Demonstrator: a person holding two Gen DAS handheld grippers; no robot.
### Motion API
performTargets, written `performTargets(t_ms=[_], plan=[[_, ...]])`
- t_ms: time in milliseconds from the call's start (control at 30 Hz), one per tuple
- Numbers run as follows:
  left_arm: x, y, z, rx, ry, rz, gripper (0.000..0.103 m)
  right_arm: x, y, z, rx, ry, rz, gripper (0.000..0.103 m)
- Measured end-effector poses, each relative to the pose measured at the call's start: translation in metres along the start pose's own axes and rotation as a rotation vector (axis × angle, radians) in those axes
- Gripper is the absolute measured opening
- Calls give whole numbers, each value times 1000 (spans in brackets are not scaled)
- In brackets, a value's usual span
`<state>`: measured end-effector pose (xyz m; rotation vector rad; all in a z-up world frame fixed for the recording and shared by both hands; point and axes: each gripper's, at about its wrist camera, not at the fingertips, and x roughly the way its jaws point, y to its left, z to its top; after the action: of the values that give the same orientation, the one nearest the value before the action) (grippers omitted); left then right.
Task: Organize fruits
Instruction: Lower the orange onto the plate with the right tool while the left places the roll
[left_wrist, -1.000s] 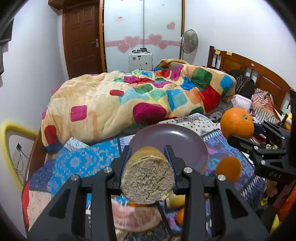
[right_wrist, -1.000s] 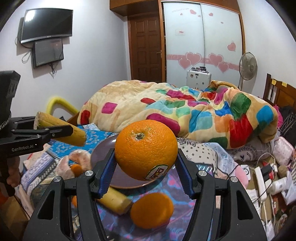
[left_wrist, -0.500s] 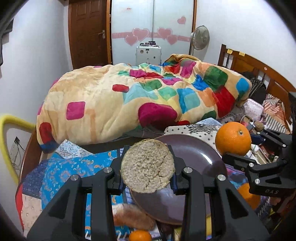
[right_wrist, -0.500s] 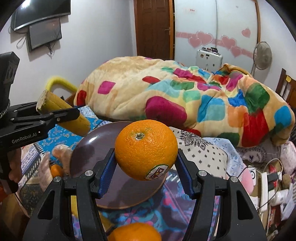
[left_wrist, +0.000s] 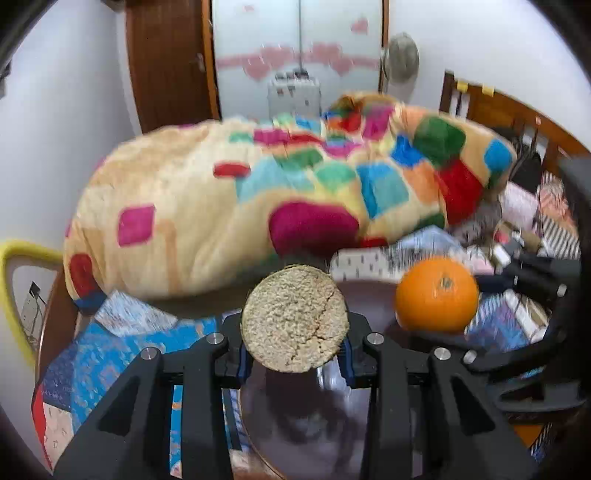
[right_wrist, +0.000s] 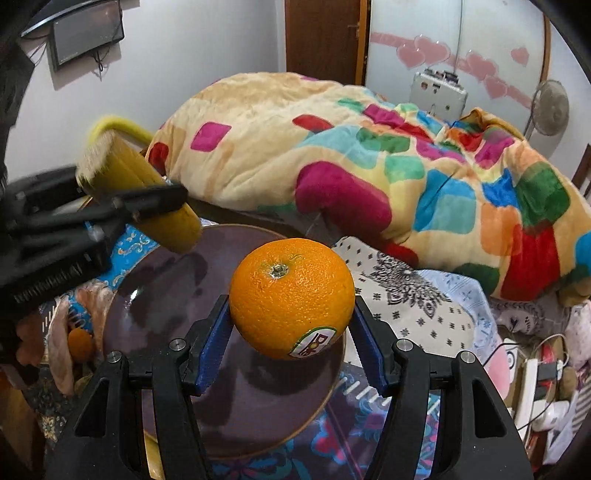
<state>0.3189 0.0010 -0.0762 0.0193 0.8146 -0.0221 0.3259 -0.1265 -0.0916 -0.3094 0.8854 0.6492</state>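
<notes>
My left gripper (left_wrist: 294, 354) is shut on a yellow corn cob (left_wrist: 294, 318), whose cut end faces the camera. It hangs over the near-left rim of a dark purple plate (left_wrist: 303, 424). My right gripper (right_wrist: 291, 343) is shut on a large orange (right_wrist: 291, 297) with a sticker, held just above the plate (right_wrist: 177, 295). The orange also shows in the left wrist view (left_wrist: 436, 294), and the corn cob in the right wrist view (right_wrist: 140, 192), over the plate's left rim.
The plate lies on a patterned blue cloth (left_wrist: 110, 354) on a bed. A colourful checked blanket (right_wrist: 369, 158) is heaped behind it. A small orange fruit (right_wrist: 79, 343) and a pink item lie left of the plate. Cables and clutter (right_wrist: 535, 373) are at the right.
Both grippers have moved forward and down over the plate with their fruit still held. The loose oranges and yellow piece at the front have dropped out of view.
</notes>
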Motion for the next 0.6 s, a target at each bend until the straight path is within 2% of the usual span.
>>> performTargets(t_ms=[300, 467, 600], plan=[[-8, -6, -21, 66, 55, -8, 36, 16, 7, -5, -85, 104, -20, 59], [4, -1, -38, 42, 154, -54, 36, 14, 9, -6, -98, 119, -9, 61], [8, 0, -44, 28, 179, -63, 36, 7, 14, -6, -118, 80, -45, 63]])
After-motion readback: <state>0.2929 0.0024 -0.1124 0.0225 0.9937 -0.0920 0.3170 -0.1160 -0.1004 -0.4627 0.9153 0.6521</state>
